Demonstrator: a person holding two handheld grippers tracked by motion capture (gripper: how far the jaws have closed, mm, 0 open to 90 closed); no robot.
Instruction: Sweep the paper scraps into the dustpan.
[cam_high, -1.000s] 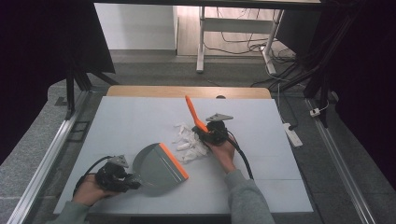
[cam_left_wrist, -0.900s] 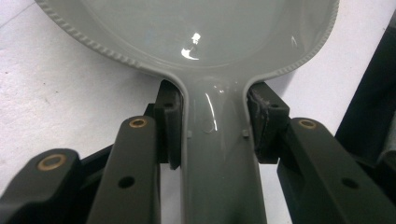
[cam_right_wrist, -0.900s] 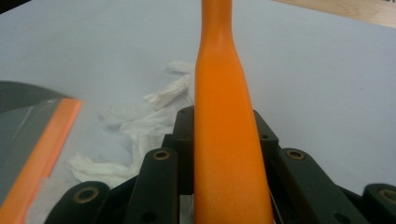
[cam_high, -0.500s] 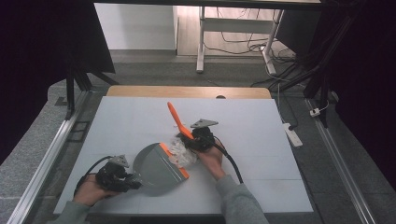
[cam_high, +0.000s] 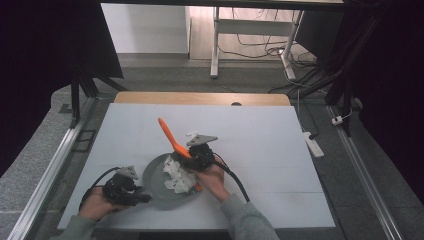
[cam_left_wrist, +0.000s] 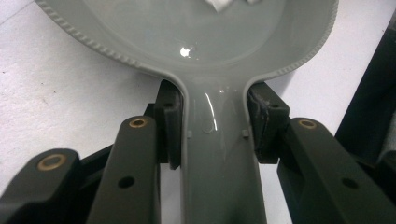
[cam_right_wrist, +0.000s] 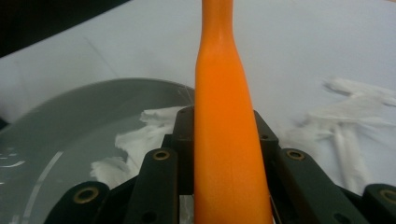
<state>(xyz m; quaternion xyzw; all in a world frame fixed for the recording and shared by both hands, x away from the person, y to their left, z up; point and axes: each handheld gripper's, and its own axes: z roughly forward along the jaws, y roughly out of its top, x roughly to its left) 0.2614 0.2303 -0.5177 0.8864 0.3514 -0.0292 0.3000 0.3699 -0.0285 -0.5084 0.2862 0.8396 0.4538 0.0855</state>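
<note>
The left gripper (cam_high: 131, 192) has its jaws clamped on the grey handle of a dustpan (cam_high: 160, 182), pinning the pan flat on the bench (cam_high: 260, 130) near the person's edge, likely so it cannot slide while scraps are pushed in. The right gripper (cam_high: 200, 155) holds an orange-handled brush (cam_high: 170, 134), jaws closed around the handle, which slants up and away to the left while the head sits low at the pan's mouth. White paper scraps (cam_high: 176, 175) lie heaped at that mouth, some already inside the pan (cam_left_wrist: 224, 4), and a few more remain on the bench (cam_right_wrist: 355, 107). Compared with 1 second ago, the brush and scraps have travelled from mid-bench toward the pan, and the pan's orange lip is now covered.
</note>
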